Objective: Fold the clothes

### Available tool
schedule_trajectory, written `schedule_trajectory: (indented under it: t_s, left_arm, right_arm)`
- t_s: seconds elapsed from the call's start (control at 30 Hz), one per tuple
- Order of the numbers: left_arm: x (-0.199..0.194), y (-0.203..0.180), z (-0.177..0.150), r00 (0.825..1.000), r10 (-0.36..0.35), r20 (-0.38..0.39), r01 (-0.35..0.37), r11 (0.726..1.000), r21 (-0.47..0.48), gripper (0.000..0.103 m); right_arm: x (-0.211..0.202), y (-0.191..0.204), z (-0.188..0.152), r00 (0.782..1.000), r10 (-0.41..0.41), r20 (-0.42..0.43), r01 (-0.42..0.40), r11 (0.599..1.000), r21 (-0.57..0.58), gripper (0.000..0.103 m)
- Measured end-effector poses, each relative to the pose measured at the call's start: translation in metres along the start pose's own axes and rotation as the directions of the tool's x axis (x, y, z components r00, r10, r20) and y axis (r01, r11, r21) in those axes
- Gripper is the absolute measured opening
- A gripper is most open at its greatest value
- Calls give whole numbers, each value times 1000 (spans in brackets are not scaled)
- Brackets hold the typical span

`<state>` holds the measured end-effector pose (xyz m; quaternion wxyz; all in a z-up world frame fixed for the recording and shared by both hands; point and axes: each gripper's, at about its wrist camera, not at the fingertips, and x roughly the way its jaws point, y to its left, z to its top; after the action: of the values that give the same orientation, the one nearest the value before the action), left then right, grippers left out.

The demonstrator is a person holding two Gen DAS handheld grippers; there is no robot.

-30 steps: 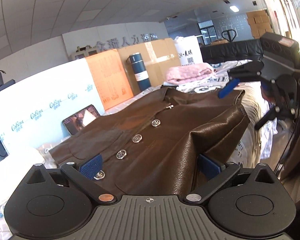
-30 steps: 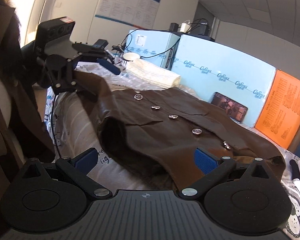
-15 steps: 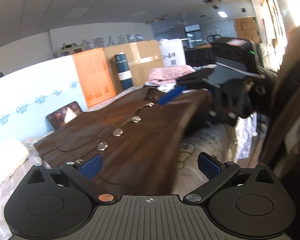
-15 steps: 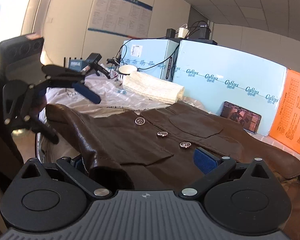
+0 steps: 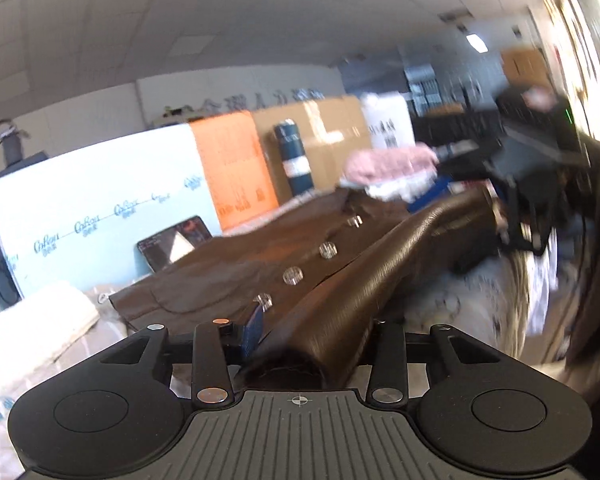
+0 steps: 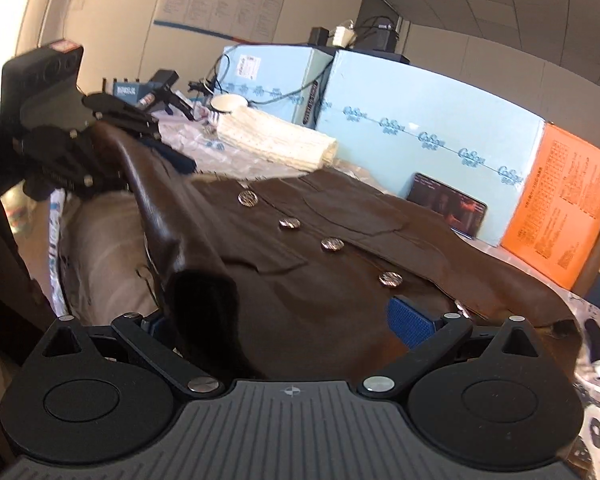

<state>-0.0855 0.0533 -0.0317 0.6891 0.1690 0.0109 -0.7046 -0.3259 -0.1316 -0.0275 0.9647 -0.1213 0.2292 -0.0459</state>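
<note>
Brown jacket (image 5: 340, 292) sleeve sits pinched tight in the left gripper (image 5: 312, 340), while the right gripper (image 6: 288, 320), spread wide, maybe grips nothing.

Left wrist view: looks low along the left gripper (image 5: 308, 340) fingers, down the length of the brown jacket (image 5: 260, 276), very near it; the far end shows the right gripper (image 5: 512, 184), blurred. Right wrist view: looks the opposite way from the right gripper (image 6: 288, 320), also close over the jacket (image 6: 320, 256), facing the left gripper (image 6: 112, 128). Shared: jacket buttons, blue panels (image 6: 428, 140), orange board (image 5: 236, 172), tablet (image 6: 448, 208).
</note>
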Motion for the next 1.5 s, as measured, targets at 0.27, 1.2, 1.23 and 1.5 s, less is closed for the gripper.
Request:
schedule_trajectory:
  t_s: [0.27, 1.2, 1.23, 1.5]
  left_arm:
    - [17, 18, 13, 998, 50, 36, -44, 987, -153, 41]
    - [-7, 24, 21, 983, 106, 150, -45, 931, -361, 8]
    - [-1, 31, 25, 981, 117, 156, -53, 929, -365, 8]
    - [61, 88, 47, 984, 155, 90, -108, 913, -392, 8]
  right_arm:
    - [-26, -46, -32, 952, -272, -143, 273, 962, -14, 103]
    - [-103, -73, -32, 914, -406, 21, 405, 913, 37, 3]
    - [-100, -80, -29, 914, -403, 33, 403, 915, 32, 4]
    - [-62, -157, 7, 961, -273, 43, 272, 962, 29, 4]
